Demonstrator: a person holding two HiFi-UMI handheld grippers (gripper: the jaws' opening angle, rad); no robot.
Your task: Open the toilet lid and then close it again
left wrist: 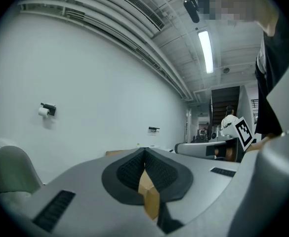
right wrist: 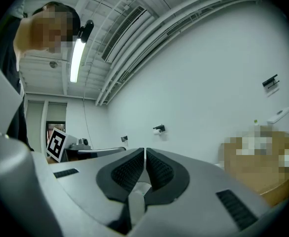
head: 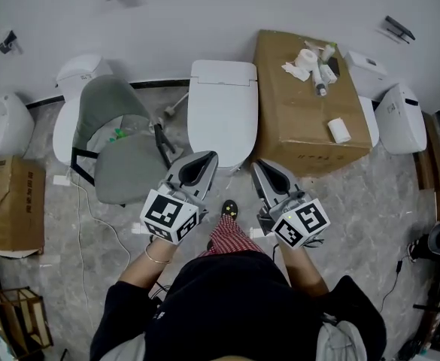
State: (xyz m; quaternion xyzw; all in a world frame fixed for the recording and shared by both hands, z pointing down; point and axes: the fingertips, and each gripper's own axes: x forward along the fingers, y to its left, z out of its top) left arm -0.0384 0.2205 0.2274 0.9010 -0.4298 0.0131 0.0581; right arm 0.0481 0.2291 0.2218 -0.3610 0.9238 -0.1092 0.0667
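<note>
A person stands over a white toilet set against a pale wall, a gripper in each hand. The lid lies flat and shut on the bowl. The left gripper and right gripper hang side by side above the grey marble floor, tips aimed at the front of the toilet. From the head view, the left tip overlaps the bowl's front edge; whether it touches cannot be told.

The left gripper has its jaws pressed together with nothing between them, its camera looking up at the wall and ceiling, where a paper roll hangs in a holder. The right gripper likewise has its jaws pressed together and empty, and it too faces the wall.

A grey chair stands just left of the toilet, and a cardboard box sits just to its right, its top carrying rolls of paper and a few small items. More white toilets stand at the far left and far right of the row.
</note>
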